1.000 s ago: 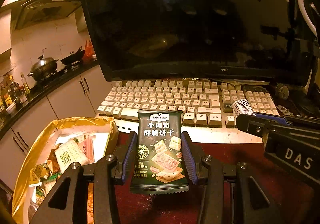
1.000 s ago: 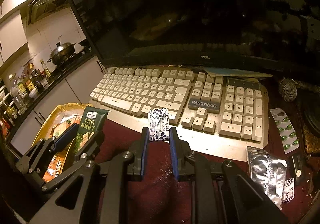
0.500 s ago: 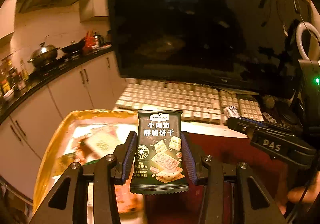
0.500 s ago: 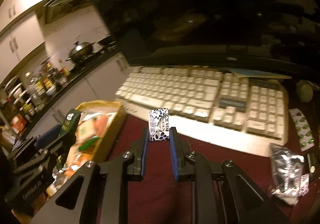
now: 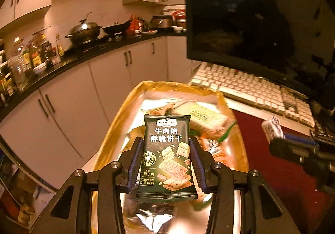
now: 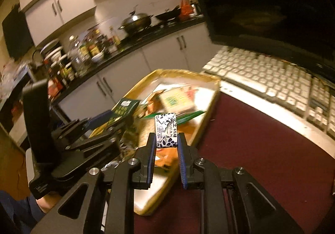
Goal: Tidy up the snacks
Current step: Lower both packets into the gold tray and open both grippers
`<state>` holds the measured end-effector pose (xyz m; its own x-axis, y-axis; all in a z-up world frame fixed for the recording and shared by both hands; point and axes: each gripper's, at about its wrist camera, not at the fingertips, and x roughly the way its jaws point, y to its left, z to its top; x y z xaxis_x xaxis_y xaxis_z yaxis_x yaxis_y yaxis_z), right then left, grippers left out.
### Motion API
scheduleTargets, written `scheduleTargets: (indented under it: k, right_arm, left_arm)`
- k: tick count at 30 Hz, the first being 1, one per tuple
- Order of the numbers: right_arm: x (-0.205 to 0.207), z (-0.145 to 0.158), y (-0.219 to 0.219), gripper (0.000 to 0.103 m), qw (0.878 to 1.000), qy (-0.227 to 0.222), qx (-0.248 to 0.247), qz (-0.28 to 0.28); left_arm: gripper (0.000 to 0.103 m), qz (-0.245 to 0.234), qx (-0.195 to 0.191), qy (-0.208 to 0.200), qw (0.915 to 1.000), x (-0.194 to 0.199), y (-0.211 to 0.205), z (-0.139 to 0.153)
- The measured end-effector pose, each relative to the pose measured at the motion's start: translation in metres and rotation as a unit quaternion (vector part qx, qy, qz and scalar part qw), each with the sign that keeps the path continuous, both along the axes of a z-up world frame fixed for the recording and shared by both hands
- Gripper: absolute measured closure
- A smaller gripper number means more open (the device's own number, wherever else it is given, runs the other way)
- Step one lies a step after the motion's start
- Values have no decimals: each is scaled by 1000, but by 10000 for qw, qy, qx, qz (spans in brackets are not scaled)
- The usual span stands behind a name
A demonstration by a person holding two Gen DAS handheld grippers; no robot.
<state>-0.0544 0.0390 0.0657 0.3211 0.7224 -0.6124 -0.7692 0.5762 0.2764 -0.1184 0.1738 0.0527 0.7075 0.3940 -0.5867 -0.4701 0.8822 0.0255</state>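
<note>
Cracker packet: a flat, glossy dark-green cracker packet [image 5: 167, 158] with crimped ends, white Chinese lettering and pictured square crackers is held upright between the blue pads of the left claw [image 5: 165, 160], above the near part of the tray.
Candy: a small white wrapped candy [image 6: 166, 130] with dark blue leaf print, brick-shaped and crinkled, is pinched at its lower half by the right claw [image 6: 166, 146], above the tray's right edge.
Left claw: clamped on the cracker packet, its sides pressed by both pads.
Right claw: clamped on the candy, the pads drawn close together.
Tray: a rectangular gold-rimmed tray [image 5: 117, 121] with a shiny foil-like inside is filled with mixed snack packets, seen blurred.
Bench: covered by a dark red, matte cloth [image 6: 251, 150], on which the tray rests.
Keyboard: a cream keyboard [image 5: 247, 85] with raised square keys lies beyond the tray, under a dark glossy monitor [image 5: 251, 14].
</note>
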Motion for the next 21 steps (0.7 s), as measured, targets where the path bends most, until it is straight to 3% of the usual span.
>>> scheduleTargets:
  k: [13,21]
  right_arm:
    - [-8,-37,34,84,9987,42,-452,252]
    - [-13,-39,37,84,9981,-135,-520,301]
  left_arm:
    - [56,476,864,275,9947,-1,10,-27]
    - [56,514,848,339,9945,1,15,-32]
